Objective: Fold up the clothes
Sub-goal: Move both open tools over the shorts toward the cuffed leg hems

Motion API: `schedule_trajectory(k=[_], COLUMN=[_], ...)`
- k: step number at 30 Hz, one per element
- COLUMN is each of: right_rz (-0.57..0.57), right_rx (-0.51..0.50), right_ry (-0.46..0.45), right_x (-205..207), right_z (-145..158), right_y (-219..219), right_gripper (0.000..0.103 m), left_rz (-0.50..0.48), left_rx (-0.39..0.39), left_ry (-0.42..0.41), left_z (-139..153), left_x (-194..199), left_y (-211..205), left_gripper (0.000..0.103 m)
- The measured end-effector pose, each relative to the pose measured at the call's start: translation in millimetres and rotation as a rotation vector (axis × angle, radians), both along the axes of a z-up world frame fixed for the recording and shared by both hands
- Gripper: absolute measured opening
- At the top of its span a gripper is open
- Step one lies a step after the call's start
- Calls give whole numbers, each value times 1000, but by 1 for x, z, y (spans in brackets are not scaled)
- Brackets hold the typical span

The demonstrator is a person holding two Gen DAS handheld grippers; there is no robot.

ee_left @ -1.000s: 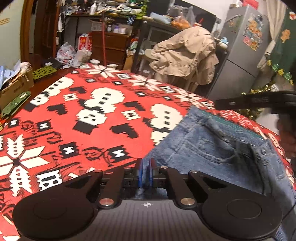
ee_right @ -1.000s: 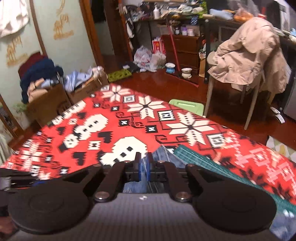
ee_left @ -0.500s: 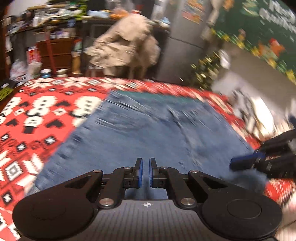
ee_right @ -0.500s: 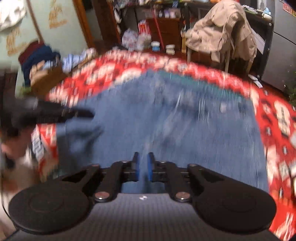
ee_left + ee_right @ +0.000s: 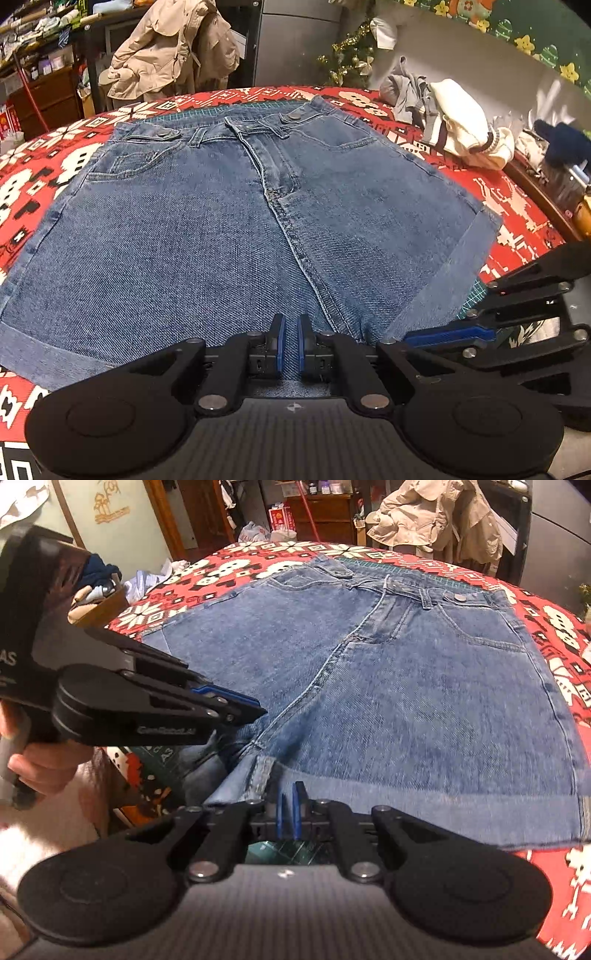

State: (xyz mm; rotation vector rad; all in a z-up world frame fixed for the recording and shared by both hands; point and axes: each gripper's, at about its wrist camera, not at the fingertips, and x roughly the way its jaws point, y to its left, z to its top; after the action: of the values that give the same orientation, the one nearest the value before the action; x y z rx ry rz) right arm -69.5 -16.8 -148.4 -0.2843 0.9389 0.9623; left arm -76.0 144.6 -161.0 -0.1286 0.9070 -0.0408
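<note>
Blue denim shorts (image 5: pixel 221 221) (image 5: pixel 406 701) lie spread front side up on a red patterned tablecloth (image 5: pixel 37 166) (image 5: pixel 184 583), waistband at the far side and cuffed hems towards me. My left gripper (image 5: pixel 291 332) (image 5: pixel 258 710) is shut on the near hem beside the crotch seam, where the cloth bunches under it. My right gripper (image 5: pixel 287 805) (image 5: pixel 406 336) is shut on the cuffed hem of the other leg, just beside the left one. A green cutting mat (image 5: pixel 288 851) shows under the shorts at the table's near edge.
A pile of grey and white garments (image 5: pixel 454 122) lies at the table's right side. A beige jacket (image 5: pixel 166 55) (image 5: pixel 436 517) hangs on a chair behind the table. A cardboard box of clothes (image 5: pixel 96 594) stands off the left edge. A hand (image 5: pixel 48 764) holds the left gripper.
Both grippers have pulled the shorts back across the table towards the near edge. The shorts, bunched at one side before, now lie spread flat. Both jaws have stayed shut.
</note>
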Motion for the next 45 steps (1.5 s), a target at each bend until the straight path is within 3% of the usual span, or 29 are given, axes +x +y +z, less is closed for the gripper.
schedule_trajectory(k=[7,14,17,24,30,40,45], right_rz=[-161,-343,-371,-305,-259,-380,-438], right_rx=[57,71,31,-41,-88,-26,-37], right_ry=[-54,-170,-205,-237,-194,-44,-89], right_x=[17,72,100,105,81,87,99], right_z=[12,16,8,-13,-10,-3,6], right_y=[-24,-39,-33,-25,-50,-94,-108], right_gripper=[12,12,20,20,20,25,29], left_rz=[23,-15,7,-16,-68,-171,-162], left_rx=[-4,25,-16,-6,-9,13,0], left_ry=[-56,-102,-90,-41,-12,48,45], left_z=[14,22,15,-1,-2,1,3], left_x=[12,67,94,116,107,87,83], left_y=[-2,-22,-24,-32,-40,-66,-67], left_gripper=[5,5,5,8,10,18,18])
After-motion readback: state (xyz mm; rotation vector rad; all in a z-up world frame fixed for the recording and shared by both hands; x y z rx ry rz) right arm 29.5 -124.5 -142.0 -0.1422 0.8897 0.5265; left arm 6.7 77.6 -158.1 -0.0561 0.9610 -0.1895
